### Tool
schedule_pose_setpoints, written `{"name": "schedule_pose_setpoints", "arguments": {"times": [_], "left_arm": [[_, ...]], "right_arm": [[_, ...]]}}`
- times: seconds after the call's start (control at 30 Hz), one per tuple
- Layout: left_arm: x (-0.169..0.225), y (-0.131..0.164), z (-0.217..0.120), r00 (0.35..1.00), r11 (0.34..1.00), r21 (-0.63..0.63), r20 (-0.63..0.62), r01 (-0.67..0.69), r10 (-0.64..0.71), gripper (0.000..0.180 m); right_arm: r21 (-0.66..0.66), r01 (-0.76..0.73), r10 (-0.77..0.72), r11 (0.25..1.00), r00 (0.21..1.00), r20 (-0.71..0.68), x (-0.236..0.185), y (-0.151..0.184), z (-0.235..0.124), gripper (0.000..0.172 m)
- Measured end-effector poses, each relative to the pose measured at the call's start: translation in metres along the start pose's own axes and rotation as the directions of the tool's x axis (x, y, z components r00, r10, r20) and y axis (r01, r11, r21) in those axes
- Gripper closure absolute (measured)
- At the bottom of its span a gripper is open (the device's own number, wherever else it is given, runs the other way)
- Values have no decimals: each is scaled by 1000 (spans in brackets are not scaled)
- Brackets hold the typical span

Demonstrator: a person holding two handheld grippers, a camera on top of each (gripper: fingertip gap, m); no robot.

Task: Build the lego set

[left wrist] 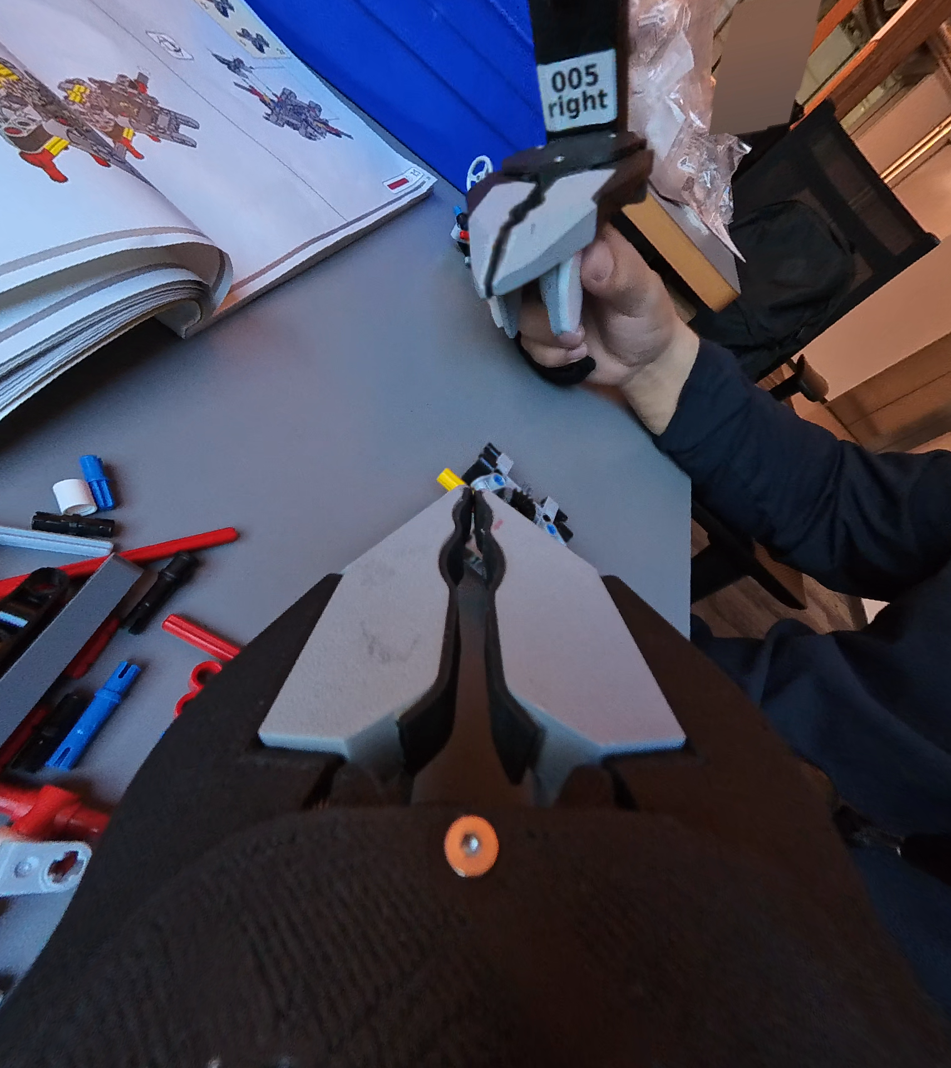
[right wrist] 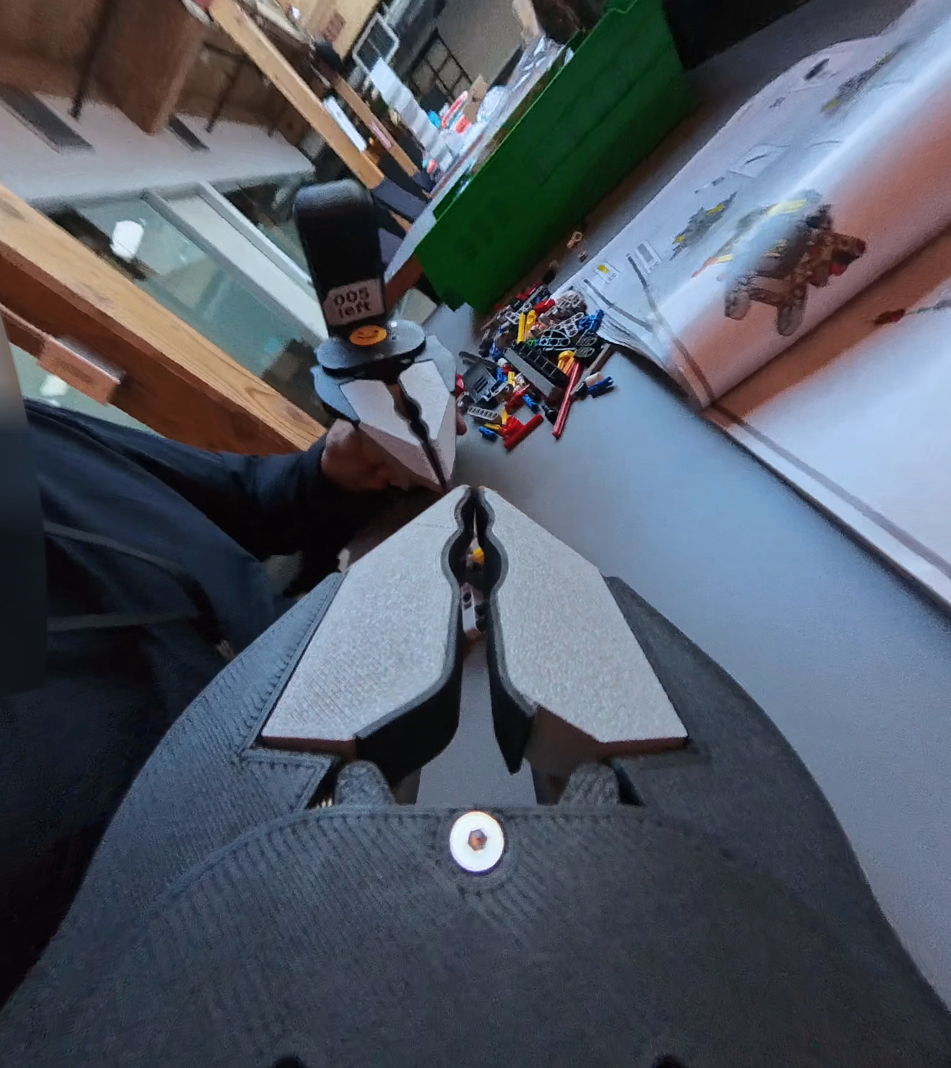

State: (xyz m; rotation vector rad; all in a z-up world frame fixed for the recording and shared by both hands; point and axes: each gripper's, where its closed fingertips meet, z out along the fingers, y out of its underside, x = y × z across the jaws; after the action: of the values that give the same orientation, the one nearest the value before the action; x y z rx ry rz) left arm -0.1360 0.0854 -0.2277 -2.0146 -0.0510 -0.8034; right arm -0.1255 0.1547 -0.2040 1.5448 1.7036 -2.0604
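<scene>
Down near the tabletop's (left wrist: 346, 370) right edge, the left gripper (left wrist: 472, 492) has its fingers pressed together, and its tips sit right at a small built toy piece (left wrist: 525, 503) with a yellow peg, black gears and grey and blue bits. I cannot tell if it really pinches that piece. The right gripper (right wrist: 474, 491) is also closed tight, with nothing seen between its tips; it is held up in a hand (left wrist: 617, 323) above the tabletop's far right side. A pile of loose building parts (left wrist: 56, 624), red, blue, black, yellow and grey, lies by the left edge. An open instruction book (left wrist: 132, 191) rests at the far left corner, beside a blue box (left wrist: 421, 69).
</scene>
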Motion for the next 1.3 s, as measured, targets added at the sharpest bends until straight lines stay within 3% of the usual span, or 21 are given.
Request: {"name": "schedule_pose_setpoints", "arguments": {"times": [0.17,0.23,0.43,0.53,0.6,0.73,0.8,0.83,0.93,1.0,1.03,1.1,1.2,1.3], "left_arm": [[7,8,0,999,999,-45,-30,-26,25,179],[13,21,0,997,987,-142,-30,-73,70,159],[20,55,3,945,877,-367,-16,-310,327,147],[21,63,8,943,862,-396,-30,-316,331,150],[19,63,11,929,853,-385,-29,-351,369,173],[10,48,12,852,810,-356,67,-465,519,174],[14,37,10,738,720,-333,95,-609,668,175],[12,33,7,638,635,-349,124,-689,760,174],[4,24,0,192,262,-464,192,-846,962,174],[5,23,0,-91,7,-498,172,-867,981,174],[5,21,0,-190,-75,-519,172,-852,967,174],[5,12,-3,-274,-120,-554,204,-824,940,175],[8,3,-8,-292,-116,-550,243,-827,925,175],[6,2,-10,-325,-140,-561,244,-816,914,175]], "right_arm": [[-76,139,-141,987,990,-23,-8,10,10,158],[-108,178,-181,978,983,-22,-11,15,13,153],[-216,294,-308,931,951,-33,-18,34,17,149],[-290,322,-354,901,933,-61,-14,47,17,147],[-314,333,-369,889,927,-62,-15,53,16,147],[-327,351,-393,877,917,-70,-15,56,16,147],[-318,360,-403,877,912,-78,-15,54,16,148],[-299,371,-410,879,908,-80,-16,51,15,151],[-221,424,-455,878,883,-117,-20,33,9,146],[-167,463,-487,870,859,-155,-21,21,5,136],[-156,474,-496,867,850,-176,-20,18,3,131],[-185,469,-498,864,852,-165,-17,24,5,129],[-277,475,-517,835,850,-99,-20,44,15,139],[-323,534,-589,781,802,-101,-22,50,21,155]]}}
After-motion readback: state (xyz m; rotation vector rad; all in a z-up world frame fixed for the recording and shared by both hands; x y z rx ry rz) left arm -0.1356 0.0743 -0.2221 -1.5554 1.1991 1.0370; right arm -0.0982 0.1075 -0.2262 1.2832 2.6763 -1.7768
